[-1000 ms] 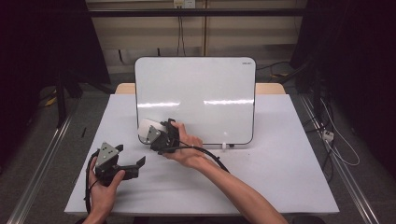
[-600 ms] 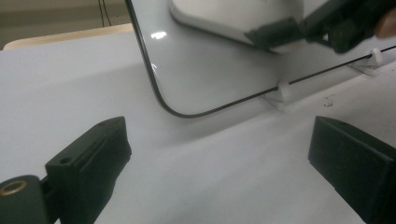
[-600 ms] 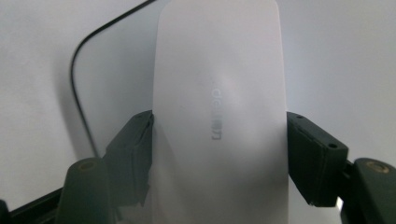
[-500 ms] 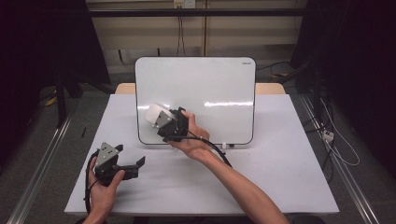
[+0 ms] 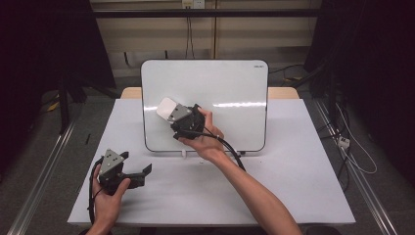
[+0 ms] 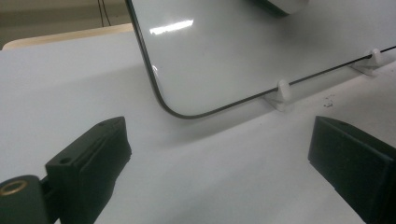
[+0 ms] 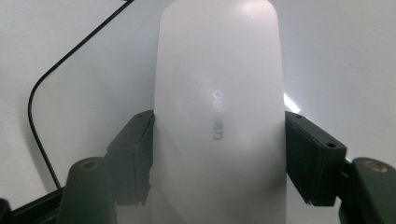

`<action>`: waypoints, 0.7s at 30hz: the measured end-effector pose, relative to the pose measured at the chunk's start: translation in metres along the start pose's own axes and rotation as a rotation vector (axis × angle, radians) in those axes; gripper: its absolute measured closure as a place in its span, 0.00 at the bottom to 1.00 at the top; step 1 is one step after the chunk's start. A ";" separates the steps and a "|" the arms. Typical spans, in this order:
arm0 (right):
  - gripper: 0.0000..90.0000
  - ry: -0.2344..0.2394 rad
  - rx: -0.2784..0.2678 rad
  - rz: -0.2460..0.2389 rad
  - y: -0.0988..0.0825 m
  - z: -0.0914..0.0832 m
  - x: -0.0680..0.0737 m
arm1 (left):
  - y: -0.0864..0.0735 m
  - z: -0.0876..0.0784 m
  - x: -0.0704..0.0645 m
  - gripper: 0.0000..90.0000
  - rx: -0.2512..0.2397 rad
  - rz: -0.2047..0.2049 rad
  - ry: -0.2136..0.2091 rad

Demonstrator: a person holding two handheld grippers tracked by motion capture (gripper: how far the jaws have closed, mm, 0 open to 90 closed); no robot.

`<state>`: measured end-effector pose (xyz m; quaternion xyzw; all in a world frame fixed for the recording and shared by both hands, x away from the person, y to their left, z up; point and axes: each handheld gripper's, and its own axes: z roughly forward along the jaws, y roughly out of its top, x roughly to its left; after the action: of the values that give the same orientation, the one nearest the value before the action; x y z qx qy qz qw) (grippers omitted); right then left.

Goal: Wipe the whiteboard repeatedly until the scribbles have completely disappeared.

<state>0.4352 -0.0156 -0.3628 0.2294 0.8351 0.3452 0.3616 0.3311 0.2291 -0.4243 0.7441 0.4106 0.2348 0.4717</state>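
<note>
Right gripper point(image 5: 172, 116) is clamped on the white eraser point(image 5: 166, 108), and the right gripper view is showing both black jaws pressing into the eraser's two long sides, the printed logo running along its length between them. In the high view the right hand point(image 5: 205, 139) is carrying it up against the whiteboard point(image 5: 230, 83), which is standing propped on small white feet point(image 6: 283, 93) on the table point(image 5: 303, 161). The eraser is sitting over the board's left half, near mid-height, with its long axis tilting up and toward the board's left edge. Its flat face appears to be turned toward the board, though whether it is actually touching the surface cannot be told from here.

Left gripper point(image 5: 131, 177) is resting low on the table, well in front of the board's lower left corner point(image 6: 175, 112), its jaws standing wide apart with nothing between them; the left gripper view is looking straight at that rounded corner.

So the right hand is plainly the nearer one, already at the board face. The board surface is looking clean, with just a bright strip of glare. Judging from this, the coming move is a wipe across the board, and it is turning on keeping the eraser's broad face flat to the board while sweeping away from the left edge.
</note>
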 end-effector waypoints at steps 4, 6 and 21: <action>0.35 0.017 -0.031 0.025 -0.001 -0.008 -0.002 | 0.000 0.001 0.000 0.06 0.004 0.003 -0.001; 0.35 0.019 -0.048 0.029 0.001 -0.012 -0.002 | 0.000 0.001 -0.001 0.06 0.004 0.006 -0.003; 0.35 0.009 -0.074 0.081 -0.021 -0.030 -0.017 | -0.003 -0.001 0.003 0.06 0.001 -0.015 0.009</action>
<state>0.4202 -0.0518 -0.3558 0.2480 0.8134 0.3912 0.3518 0.3313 0.2322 -0.4264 0.7403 0.4182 0.2344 0.4712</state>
